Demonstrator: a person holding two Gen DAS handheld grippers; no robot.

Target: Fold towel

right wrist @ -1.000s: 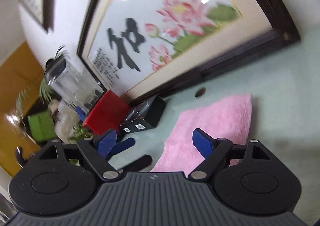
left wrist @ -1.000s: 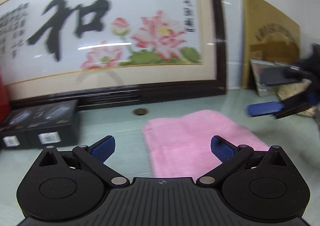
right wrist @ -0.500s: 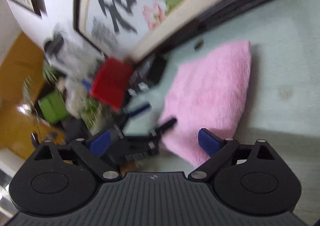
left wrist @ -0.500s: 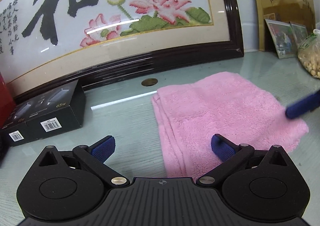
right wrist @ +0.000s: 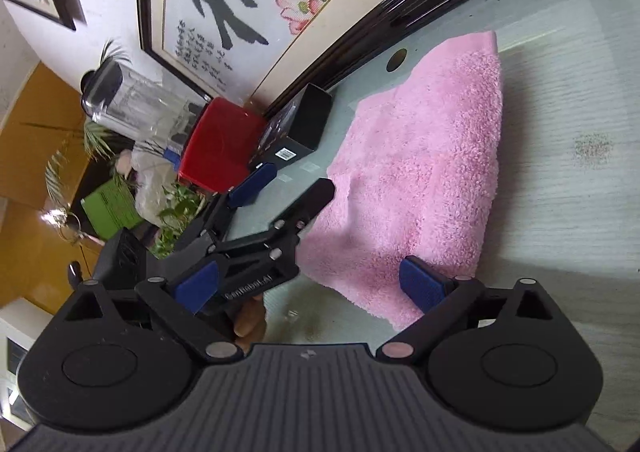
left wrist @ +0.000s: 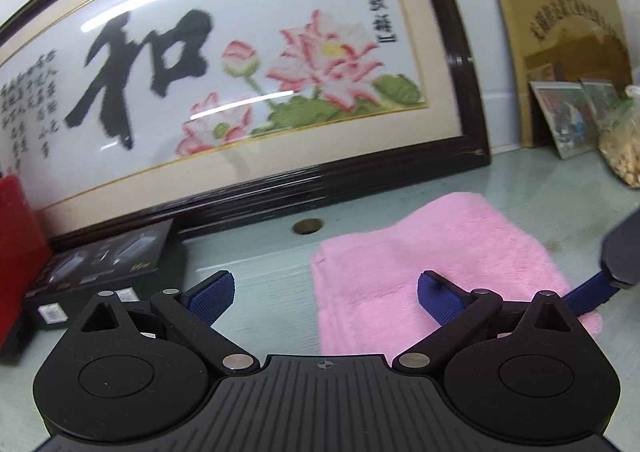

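Lying folded flat on the glass-topped desk (left wrist: pixel 260 252), the pink towel (left wrist: pixel 432 264) is approached by both tools: the left hand-held gripper (left wrist: pixel 324 292) is held wide open at its near edge, the right hand-held gripper (right wrist: pixel 312 284) likewise spread wide, nothing gripped

The framed embroidery (left wrist: pixel 240 83) bears one large black brush character, 和, left of the stitched lotus flowers. Columns of small characters run down its left edge and upper right corner, too blurred to read. The left tool (right wrist: pixel 288 191) carries pale lettering on its body, not clearly legible. The gold plaque (left wrist: pixel 560 35) shows an arc of unreadable characters.
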